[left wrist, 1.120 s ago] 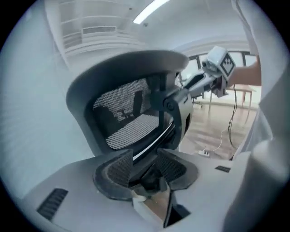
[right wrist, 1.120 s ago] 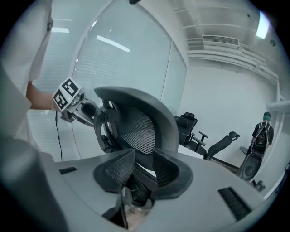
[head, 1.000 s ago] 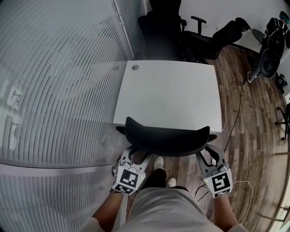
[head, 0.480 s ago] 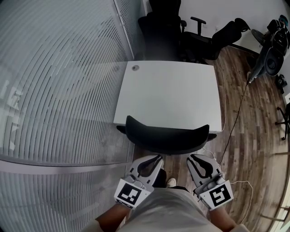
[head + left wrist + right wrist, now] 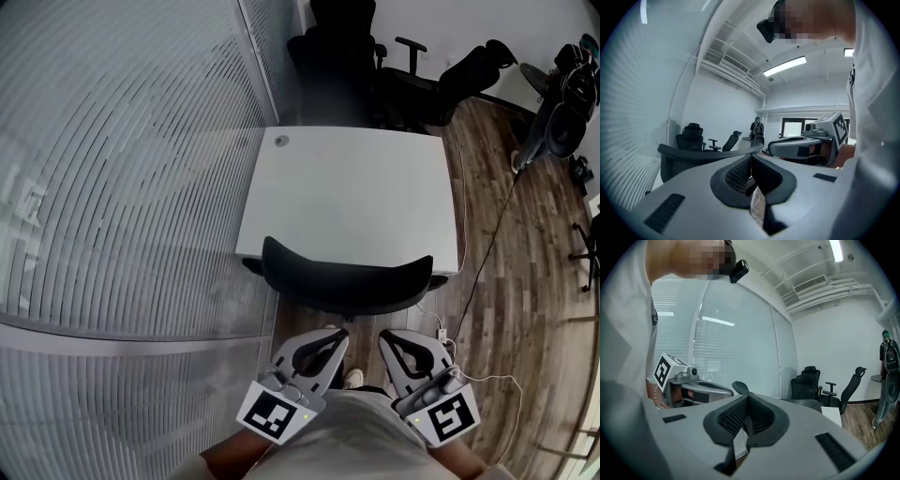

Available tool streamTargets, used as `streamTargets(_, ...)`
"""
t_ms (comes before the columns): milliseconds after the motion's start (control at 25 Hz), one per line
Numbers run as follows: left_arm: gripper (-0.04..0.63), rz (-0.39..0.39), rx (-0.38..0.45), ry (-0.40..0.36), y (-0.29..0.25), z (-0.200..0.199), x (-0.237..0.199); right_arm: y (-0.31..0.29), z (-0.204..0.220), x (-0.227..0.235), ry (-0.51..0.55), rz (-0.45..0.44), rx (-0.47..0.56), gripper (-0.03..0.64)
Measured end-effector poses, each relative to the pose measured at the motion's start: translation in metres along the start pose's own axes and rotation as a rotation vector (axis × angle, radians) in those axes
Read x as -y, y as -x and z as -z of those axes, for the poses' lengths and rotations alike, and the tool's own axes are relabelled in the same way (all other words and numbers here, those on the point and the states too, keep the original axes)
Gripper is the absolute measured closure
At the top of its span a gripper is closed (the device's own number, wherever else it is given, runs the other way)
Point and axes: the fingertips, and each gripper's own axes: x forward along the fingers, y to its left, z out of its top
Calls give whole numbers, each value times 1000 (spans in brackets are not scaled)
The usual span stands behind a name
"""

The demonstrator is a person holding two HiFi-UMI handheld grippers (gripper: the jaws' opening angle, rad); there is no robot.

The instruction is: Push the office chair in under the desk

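The black office chair [image 5: 347, 281] stands with its curved backrest against the near edge of the white desk [image 5: 356, 187]. My left gripper [image 5: 339, 335] and right gripper [image 5: 386, 336] hover side by side near my body, short of the backrest and not touching it. Both have just been closing and are shut with nothing between the jaws. In the left gripper view the shut left gripper [image 5: 751, 157] points level past the backrest [image 5: 689, 157]. In the right gripper view the shut right gripper [image 5: 746, 397] shows one backrest corner [image 5: 739, 387] beyond it.
A frosted glass partition [image 5: 112, 187] runs along the left. Other black office chairs [image 5: 347, 56] stand behind the desk. A cable [image 5: 487, 244] trails over the wood floor on the right, near dark equipment [image 5: 562, 103]. My shoes [image 5: 353, 377] are under the grippers.
Both grippers left the ends of the chair's backrest, drew back toward my body, came closer together and their jaws shut. The chair stays at the desk.
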Motion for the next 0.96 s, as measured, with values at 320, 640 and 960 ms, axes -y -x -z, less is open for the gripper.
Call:
streamTargets(320,560,0,1,-18,2,-7,6,5,-10,-7,10,-7,7,588)
streamTargets(640,560,-9,8,-29,7,-15,10,8,-18,-12,19,-5,15,588)
streamTargets(960,560,-8,8,-42,13,-13,14,11,-17,-17,29,-3,20,588)
